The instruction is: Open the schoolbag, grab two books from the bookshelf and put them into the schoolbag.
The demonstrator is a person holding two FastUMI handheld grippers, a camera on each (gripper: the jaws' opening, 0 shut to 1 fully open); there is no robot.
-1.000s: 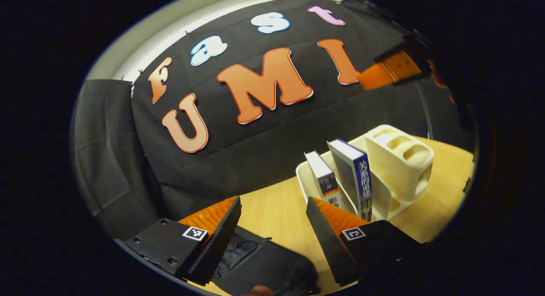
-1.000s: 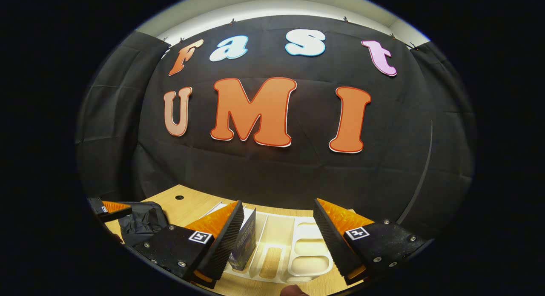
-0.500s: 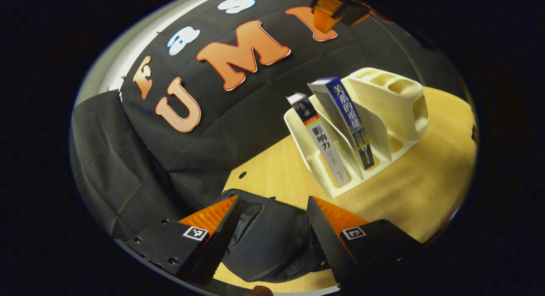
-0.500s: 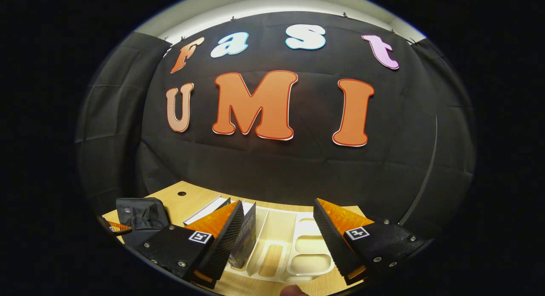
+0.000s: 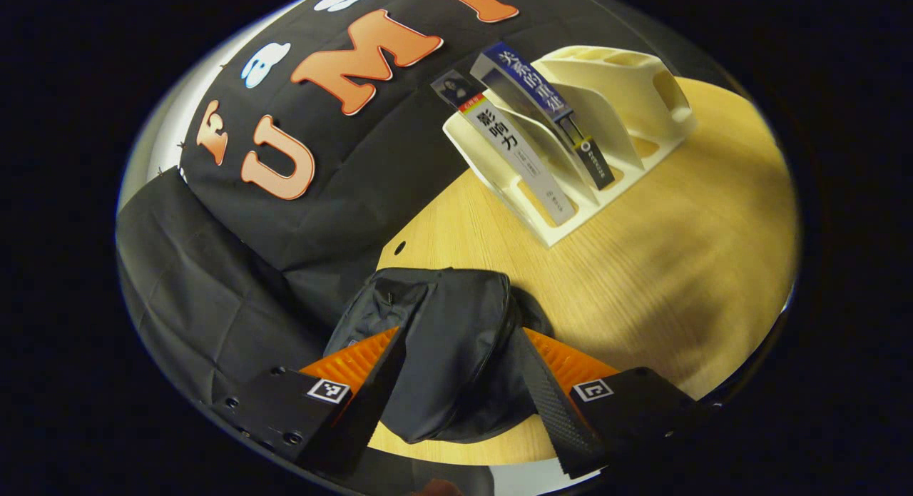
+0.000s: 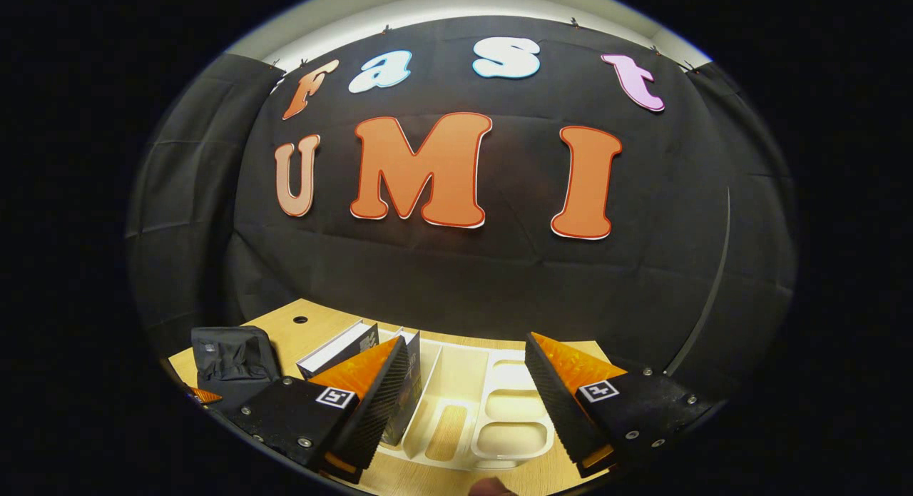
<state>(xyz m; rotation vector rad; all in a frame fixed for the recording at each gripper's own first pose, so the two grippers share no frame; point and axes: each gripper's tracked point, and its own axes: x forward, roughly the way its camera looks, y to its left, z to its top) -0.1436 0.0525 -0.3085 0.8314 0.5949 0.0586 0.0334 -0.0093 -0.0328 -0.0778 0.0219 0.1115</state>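
Black cloth wall (image 6: pixel 456 282) wraps the booth on all sides, creased and pinned along a pale strip up top. Below it, a light wood-grain worktop (image 5: pixel 642 267) with a small round hole near its back edge. On the worktop, the cream bookshelf (image 5: pixel 613 118) stands well apart from the schoolbag (image 5: pixel 442 346), a black, slumped heap at the near edge. Two books lean in the shelf's slots: the white-spined book (image 5: pixel 513 153) on the outside, the blue-spined book (image 5: pixel 542 110) just beside it. The left claw (image 5: pixel 460 389) hangs over the schoolbag, fingers spread wide to either side of it; I can't tell if they touch. In the right gripper view, the right claw (image 6: pixel 463 403) hovers above the bookshelf (image 6: pixel 485 410), also wide and holding nothing.
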